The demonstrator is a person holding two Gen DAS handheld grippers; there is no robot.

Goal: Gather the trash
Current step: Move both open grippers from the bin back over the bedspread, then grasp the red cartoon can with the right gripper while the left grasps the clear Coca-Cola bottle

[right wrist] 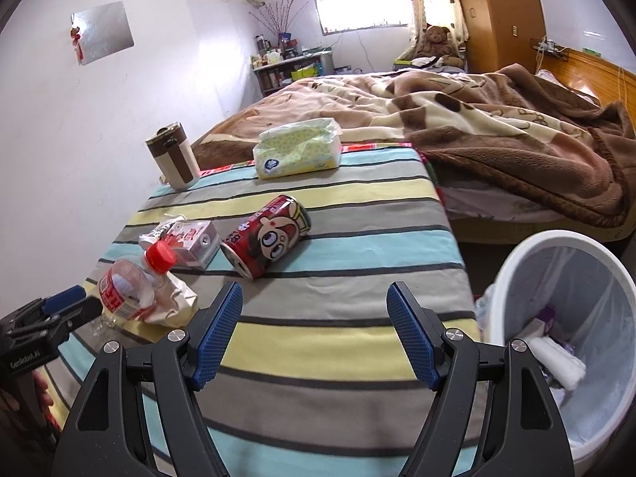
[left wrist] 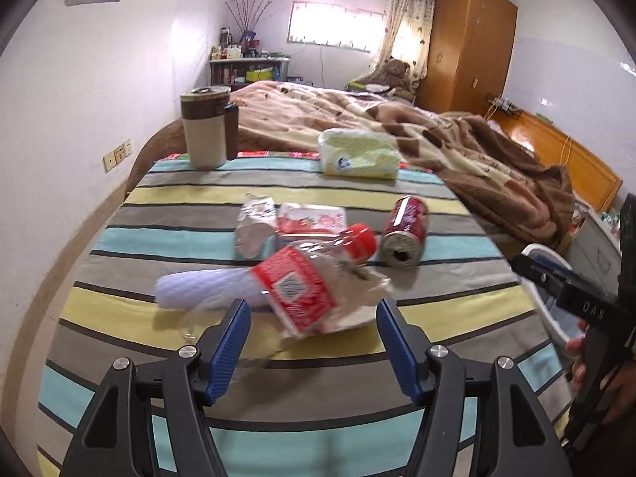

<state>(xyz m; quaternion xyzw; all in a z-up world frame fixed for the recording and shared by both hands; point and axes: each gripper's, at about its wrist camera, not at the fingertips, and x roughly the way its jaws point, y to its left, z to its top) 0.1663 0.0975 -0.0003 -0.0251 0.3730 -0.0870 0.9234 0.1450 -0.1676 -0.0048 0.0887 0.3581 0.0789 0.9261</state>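
Both claws gape empty: left claw (left wrist: 313,320) just short of the crushed bottle (left wrist: 314,278), right claw (right wrist: 316,306) near the can (right wrist: 265,235).

- Striped tabletop (right wrist: 357,206) cover — matt woven cloth.
- Bottle (left wrist: 314,278) — clear, crumpled glossy plastic, red paper-like label.
- Can (right wrist: 266,234) — glossy printed metal.
- Blanket (right wrist: 497,127) — fuzzy fleece.
- Wardrobe (left wrist: 469,39) — polished wood.
- Bin (right wrist: 564,318) — smooth white plastic.

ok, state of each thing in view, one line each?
left gripper: open, just short of the bottle
right gripper: open, empty
plastic bottle: lying, capped, crumpled
red can: on its side
thermos: upright, lidded
tissue pack: opened
trash bin: lined, partly filled
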